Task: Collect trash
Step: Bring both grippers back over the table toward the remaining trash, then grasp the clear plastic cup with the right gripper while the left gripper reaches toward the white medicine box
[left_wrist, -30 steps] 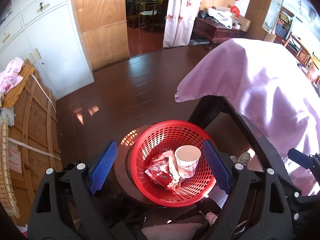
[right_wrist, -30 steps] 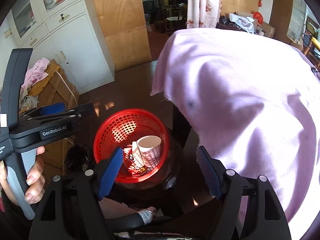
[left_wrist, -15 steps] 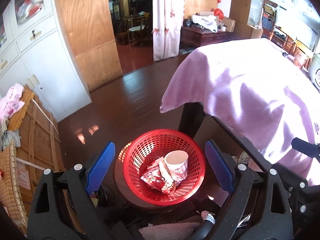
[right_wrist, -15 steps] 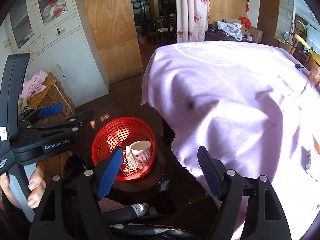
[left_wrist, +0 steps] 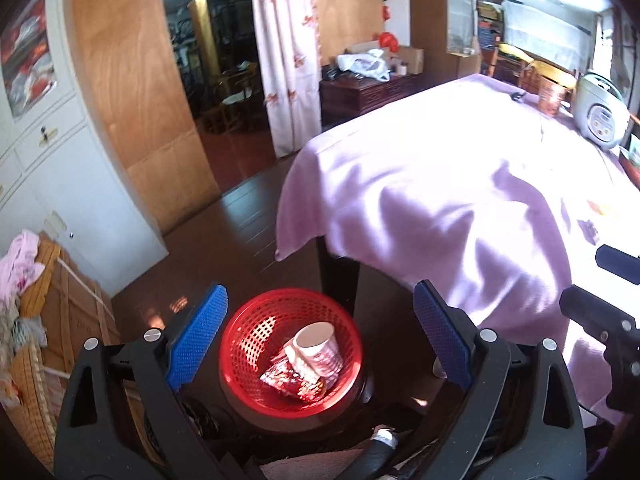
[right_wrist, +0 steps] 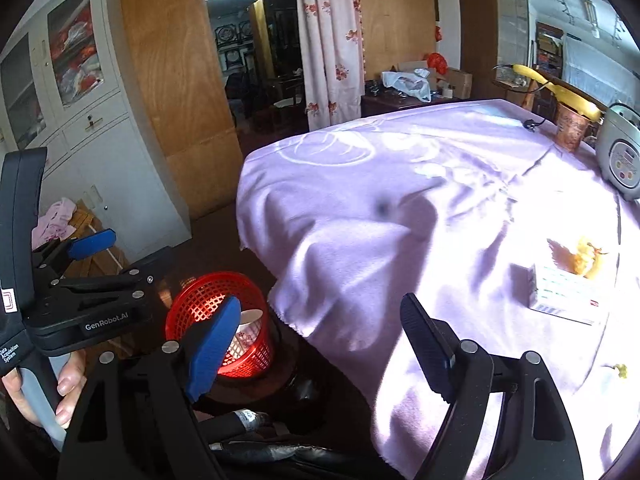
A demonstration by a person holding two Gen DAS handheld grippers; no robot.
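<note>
A red mesh basket (left_wrist: 256, 320) stands on a dark round stool beside the table and holds a paper cup (left_wrist: 316, 346) and a red wrapper (left_wrist: 292, 382). It also shows in the right wrist view (right_wrist: 204, 300). My left gripper (left_wrist: 320, 336) is open and empty above the basket. My right gripper (right_wrist: 320, 344) is open and empty over the table's near edge. On the purple tablecloth (right_wrist: 400, 208) lie a white carton (right_wrist: 568, 292) with yellowish peel (right_wrist: 584, 258) on it and a small yellow scrap (right_wrist: 620, 370).
A rice cooker (right_wrist: 622, 156) and a copper-coloured cup (right_wrist: 570, 128) stand at the table's far right. White cabinets (left_wrist: 60, 184) and a wooden crate (left_wrist: 52, 320) with pink cloth are on the left. A doorway with a floral curtain (left_wrist: 286, 52) is behind.
Both grippers have risen and drawn back from the basket, which now looks smaller and lower. The right wrist view has swung right over the tabletop, bringing the carton and peel into view.
</note>
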